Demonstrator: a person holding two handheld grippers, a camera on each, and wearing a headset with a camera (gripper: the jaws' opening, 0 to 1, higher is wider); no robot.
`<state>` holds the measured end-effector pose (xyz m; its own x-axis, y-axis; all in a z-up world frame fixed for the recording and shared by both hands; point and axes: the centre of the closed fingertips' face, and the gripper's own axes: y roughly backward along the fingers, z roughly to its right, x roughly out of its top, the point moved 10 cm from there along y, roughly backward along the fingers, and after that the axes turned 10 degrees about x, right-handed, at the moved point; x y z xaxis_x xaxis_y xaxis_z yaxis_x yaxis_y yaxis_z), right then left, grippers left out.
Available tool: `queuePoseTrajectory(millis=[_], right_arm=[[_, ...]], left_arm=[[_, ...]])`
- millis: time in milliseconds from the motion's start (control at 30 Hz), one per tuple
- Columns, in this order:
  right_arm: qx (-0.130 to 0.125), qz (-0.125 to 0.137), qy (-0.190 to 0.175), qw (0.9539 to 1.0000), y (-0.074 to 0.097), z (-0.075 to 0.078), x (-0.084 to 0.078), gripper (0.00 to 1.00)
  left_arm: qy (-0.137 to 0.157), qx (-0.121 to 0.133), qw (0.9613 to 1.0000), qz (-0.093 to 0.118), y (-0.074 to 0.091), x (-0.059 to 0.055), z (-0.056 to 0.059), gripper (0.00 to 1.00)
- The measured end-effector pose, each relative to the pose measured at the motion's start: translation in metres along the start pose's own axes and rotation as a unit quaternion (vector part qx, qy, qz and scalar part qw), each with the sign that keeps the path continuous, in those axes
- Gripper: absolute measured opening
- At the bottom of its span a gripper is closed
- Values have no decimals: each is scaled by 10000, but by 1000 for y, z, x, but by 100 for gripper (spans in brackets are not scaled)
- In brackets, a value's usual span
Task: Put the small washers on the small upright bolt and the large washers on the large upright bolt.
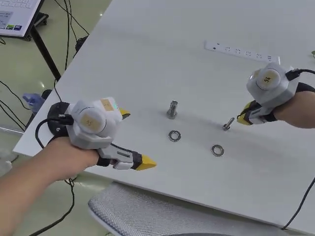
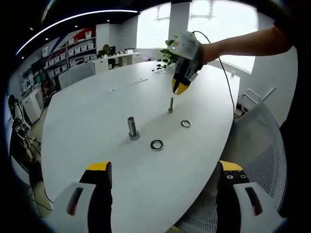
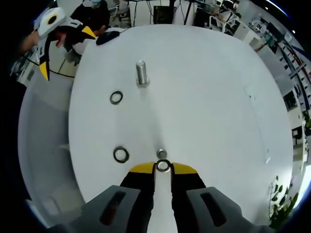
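The main risk sits at the small bolt (image 3: 161, 154). The right gripper (image 3: 162, 171) has its jaws clamped on a washer (image 3: 163, 165) by the rim, just beside the bolt's top. If the descent is off-centre, the ring could catch the thread and spring out of the pinch. It could also knock the bolt over (it seems to stand free on its head) and send it rolling across the smooth surface (image 1: 147, 59).

In the head view the right hand reaches in from 3 o'clock, with the jaws angled down and inward at the bolt. The left gripper (image 1: 135, 139) hovers at 8 o'clock from the large bolt (image 1: 172, 109), its jaws wide apart and empty. A second washer (image 1: 174, 135) lies flat at 6 o'clock of the large bolt, and a third washer (image 1: 217, 150) at 7 o'clock of the small one.
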<state>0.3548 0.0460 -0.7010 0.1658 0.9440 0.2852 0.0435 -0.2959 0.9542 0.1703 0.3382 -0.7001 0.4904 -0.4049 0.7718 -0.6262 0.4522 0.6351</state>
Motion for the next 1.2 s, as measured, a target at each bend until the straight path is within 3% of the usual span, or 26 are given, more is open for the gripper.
queuePoseTrajectory(millis=[567, 833, 1200], right_arm=[[90, -141, 53, 9998, -14, 4, 5, 12], [115, -152, 14, 9998, -17, 5, 6, 12], [157, -198, 38, 9997, -24, 6, 6, 12]], left_arm=[[-1, -59, 10000, -28, -3, -2, -3, 97], [-25, -113, 9999, -120, -3, -5, -1, 95], [30, -97, 9999, -92, -2, -6, -4, 90]])
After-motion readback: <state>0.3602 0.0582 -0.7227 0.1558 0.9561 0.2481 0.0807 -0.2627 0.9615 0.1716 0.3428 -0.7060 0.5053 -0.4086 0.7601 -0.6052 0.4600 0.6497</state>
